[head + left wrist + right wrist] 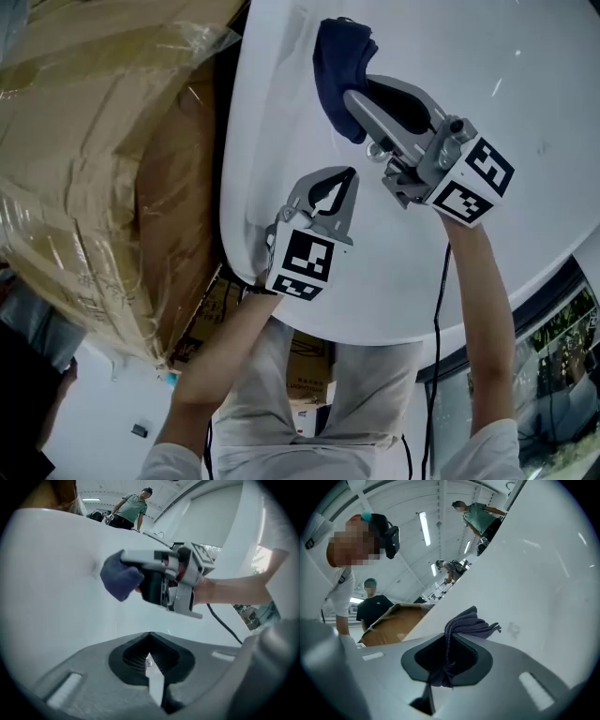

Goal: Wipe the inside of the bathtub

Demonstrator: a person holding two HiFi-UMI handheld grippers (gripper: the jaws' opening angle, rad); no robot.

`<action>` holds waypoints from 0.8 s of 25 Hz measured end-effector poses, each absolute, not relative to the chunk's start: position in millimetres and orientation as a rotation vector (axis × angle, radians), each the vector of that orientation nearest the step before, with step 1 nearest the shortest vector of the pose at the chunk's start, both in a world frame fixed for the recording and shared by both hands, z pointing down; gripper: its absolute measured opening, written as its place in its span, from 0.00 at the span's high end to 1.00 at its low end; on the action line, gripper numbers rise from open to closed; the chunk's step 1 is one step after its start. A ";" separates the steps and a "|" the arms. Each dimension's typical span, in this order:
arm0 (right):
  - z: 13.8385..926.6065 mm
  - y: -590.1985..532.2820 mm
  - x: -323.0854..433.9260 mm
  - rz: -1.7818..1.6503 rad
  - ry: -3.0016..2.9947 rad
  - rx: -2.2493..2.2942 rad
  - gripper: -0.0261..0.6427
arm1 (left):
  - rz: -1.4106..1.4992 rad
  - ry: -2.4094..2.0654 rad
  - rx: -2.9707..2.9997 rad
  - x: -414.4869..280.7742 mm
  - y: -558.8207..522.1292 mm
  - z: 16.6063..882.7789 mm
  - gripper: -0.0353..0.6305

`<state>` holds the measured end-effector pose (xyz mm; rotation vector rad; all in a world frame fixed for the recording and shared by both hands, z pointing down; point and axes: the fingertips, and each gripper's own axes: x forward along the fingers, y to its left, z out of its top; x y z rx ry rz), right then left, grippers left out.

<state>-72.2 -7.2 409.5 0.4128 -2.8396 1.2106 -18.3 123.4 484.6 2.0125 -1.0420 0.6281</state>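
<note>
The white bathtub (525, 122) fills the upper right of the head view. My right gripper (347, 94) is shut on a dark blue cloth (336, 61) and presses it against the tub's inner wall near the left rim. In the right gripper view the cloth (468, 623) bunches out past the shut jaws of the right gripper (450, 637) onto the tub wall (543, 573). My left gripper (350, 174) is shut and empty, just below the right one over the tub surface. The left gripper view looks past the left gripper (150, 633) to the cloth (119, 579) and the tub (51, 583).
A large cardboard box (94, 169) wrapped in plastic stands against the tub's left side. A black cable (437, 309) hangs along the right arm. People (480, 517) stand in the background, and a glass pane (553, 347) is at the lower right.
</note>
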 end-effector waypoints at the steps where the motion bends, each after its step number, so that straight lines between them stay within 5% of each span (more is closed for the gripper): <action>1: 423.3 -8.9 -62.2 1.227 -2.808 0.462 0.89 | 0.621 -1.039 2.009 -17.9 123.6 485.1 0.95; 20: 638.0 -7.3 -11.1 1.359 -2.332 0.915 0.89 | 0.591 -1.032 1.985 -14.6 123.2 490.3 0.95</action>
